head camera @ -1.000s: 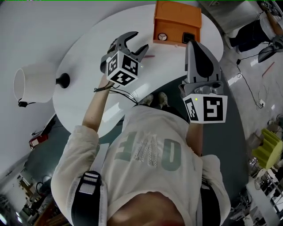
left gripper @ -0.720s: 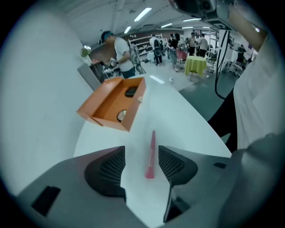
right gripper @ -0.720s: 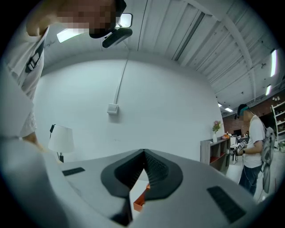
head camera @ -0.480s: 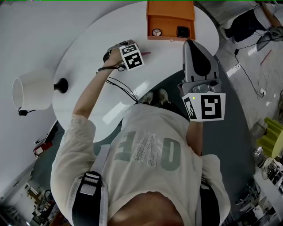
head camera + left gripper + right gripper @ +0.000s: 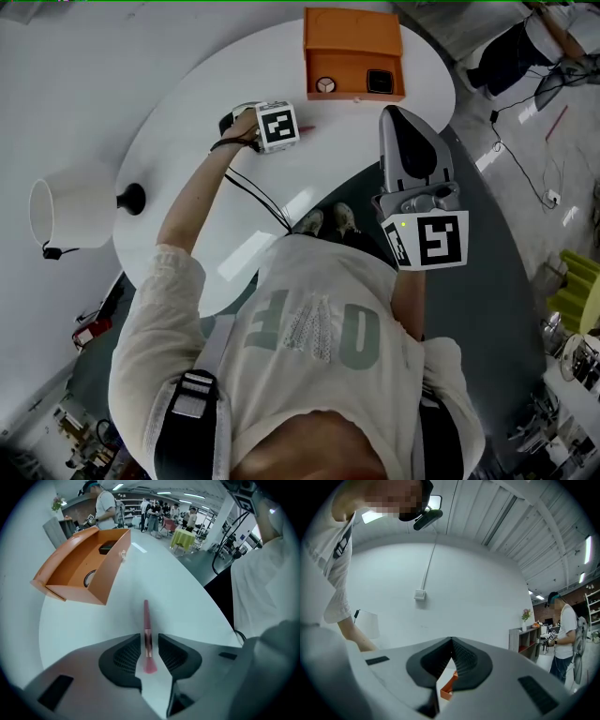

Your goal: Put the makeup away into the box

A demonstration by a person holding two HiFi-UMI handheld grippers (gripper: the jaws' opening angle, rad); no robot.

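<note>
Pink makeup brush (image 5: 146, 634) flat on the white table (image 5: 187, 597), bristle end nearest the camera in the left gripper view, slim handle pointing away. In the head view only a thin pink sliver (image 5: 306, 127) just beside the marker cube.

Left gripper (image 5: 149, 641) pointing straight down over it, straddling the brush at the metal collar. Jaws just closing in, one ribbed pad on each side, a narrow strip of table visible between pad and brush on both sides, so no pinch yet. From above, the same gripper (image 5: 267, 127) low on the tabletop at the end of an outstretched bare forearm.

Orange box (image 5: 79, 564) open and apart from the brush, up and to the left in the left gripper view. In the head view, at the table's far edge (image 5: 352, 42), with a round compact (image 5: 325, 85) and a dark square case (image 5: 379, 81) side by side inside.

Right gripper (image 5: 451, 641) held level and off the table, jaws together at the tips, nothing clamped; just a corner of the box (image 5: 449, 688) peeking through the gap lower down. From above, up in the air (image 5: 412, 178) near the table's edge, well apart from the brush.

White lamp (image 5: 70, 206) on its dark base over at the table's left end.
</note>
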